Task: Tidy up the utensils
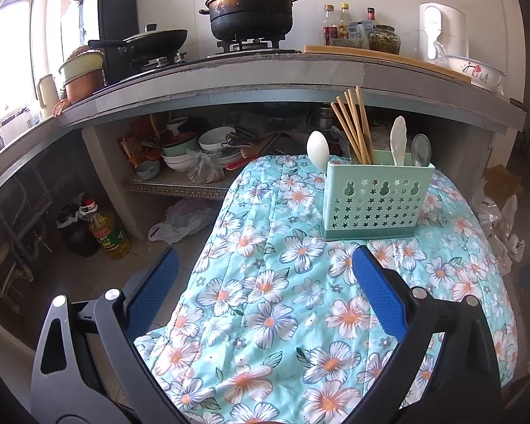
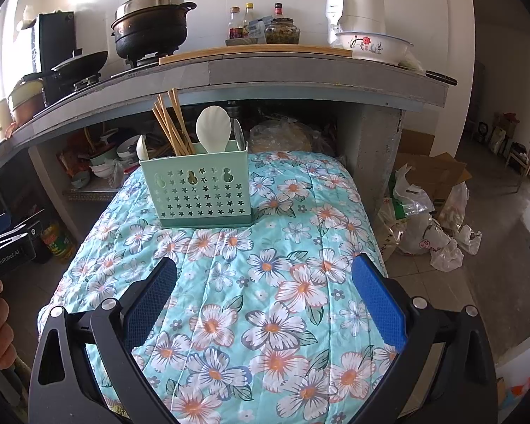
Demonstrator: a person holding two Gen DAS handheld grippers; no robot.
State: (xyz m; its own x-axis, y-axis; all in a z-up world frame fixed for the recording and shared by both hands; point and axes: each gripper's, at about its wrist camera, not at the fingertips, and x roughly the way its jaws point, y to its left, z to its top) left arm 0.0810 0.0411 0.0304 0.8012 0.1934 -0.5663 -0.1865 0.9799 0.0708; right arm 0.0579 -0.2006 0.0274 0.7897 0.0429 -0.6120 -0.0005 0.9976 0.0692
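Observation:
A mint-green perforated utensil holder [image 1: 374, 201] [image 2: 201, 187] stands upright on a table under a floral cloth [image 1: 265, 300] [image 2: 265, 282]. It holds wooden chopsticks [image 1: 353, 127] [image 2: 173, 123], a white spoon at its left end [image 1: 318, 148] [image 2: 142, 148], a white scallop-shaped rice paddle [image 1: 398, 137] [image 2: 212, 127] and a metal spoon [image 1: 421, 148] [image 2: 239, 134]. My left gripper [image 1: 265, 265] is open and empty, near the cloth's left side, short of the holder. My right gripper [image 2: 265, 272] is open and empty over the cloth, in front of the holder.
A concrete counter [image 1: 265, 70] [image 2: 300, 67] behind the table carries a black pot [image 1: 251, 10], a pan [image 1: 155, 40], bottles [image 1: 342, 21], a rice cooker [image 2: 357, 10] and a basin [image 2: 374, 47]. Bowls [image 1: 201, 148] fill the shelf below. Oil bottle [image 1: 107, 233] and bags [image 2: 424, 226] sit on the floor.

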